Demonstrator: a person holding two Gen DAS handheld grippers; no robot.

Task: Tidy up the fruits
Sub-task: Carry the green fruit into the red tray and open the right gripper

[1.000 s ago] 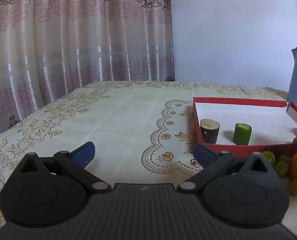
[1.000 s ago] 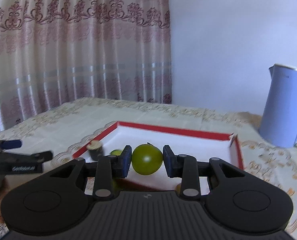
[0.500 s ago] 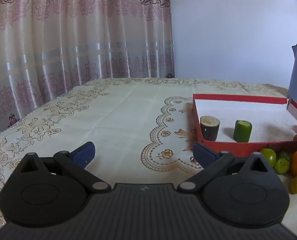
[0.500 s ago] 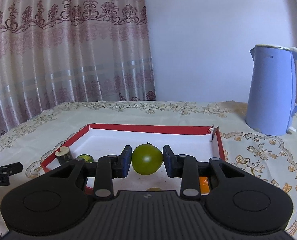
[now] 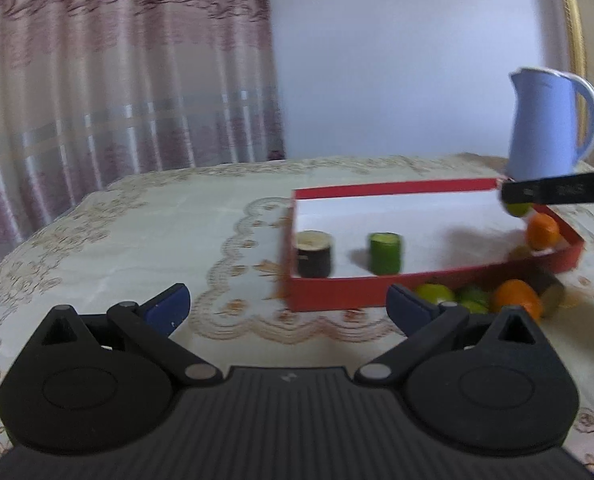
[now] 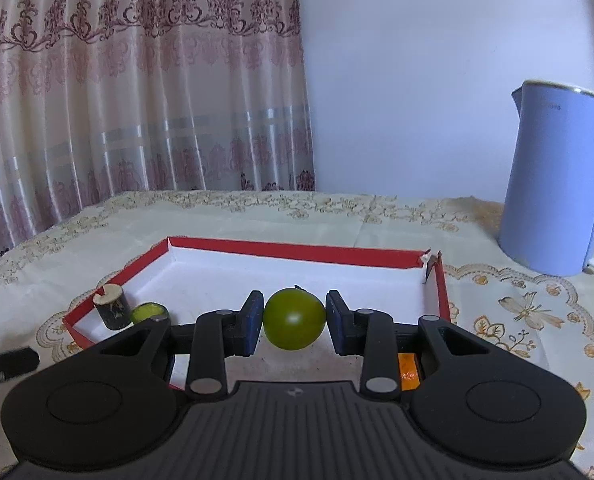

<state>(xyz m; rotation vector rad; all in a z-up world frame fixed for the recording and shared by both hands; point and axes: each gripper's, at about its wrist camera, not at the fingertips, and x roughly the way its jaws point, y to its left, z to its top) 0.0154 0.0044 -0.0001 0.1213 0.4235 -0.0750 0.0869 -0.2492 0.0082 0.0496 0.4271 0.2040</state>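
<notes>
My right gripper (image 6: 295, 320) is shut on a round green fruit (image 6: 294, 318) and holds it over the near part of a red tray with a white floor (image 6: 297, 250). In the left wrist view the right gripper and its green fruit (image 5: 517, 209) hang over the tray's right end (image 5: 433, 288). A dark cylinder piece (image 5: 313, 253) and a green cylinder piece (image 5: 385, 253) stand in the tray's left end. An orange (image 5: 541, 231) lies inside at the right. My left gripper (image 5: 287, 307) is open and empty, low over the cloth in front of the tray.
Loose green fruits (image 5: 433, 294), an orange (image 5: 517, 303) and a dark piece (image 5: 549, 289) lie on the cloth before the tray's front wall. A blue kettle (image 6: 557, 196) stands behind the tray on the right. A curtain hangs beyond the table's far left edge.
The left gripper has swung right, bringing the tray and kettle further into view. The right gripper has carried the green fruit forward and lower over the tray.
</notes>
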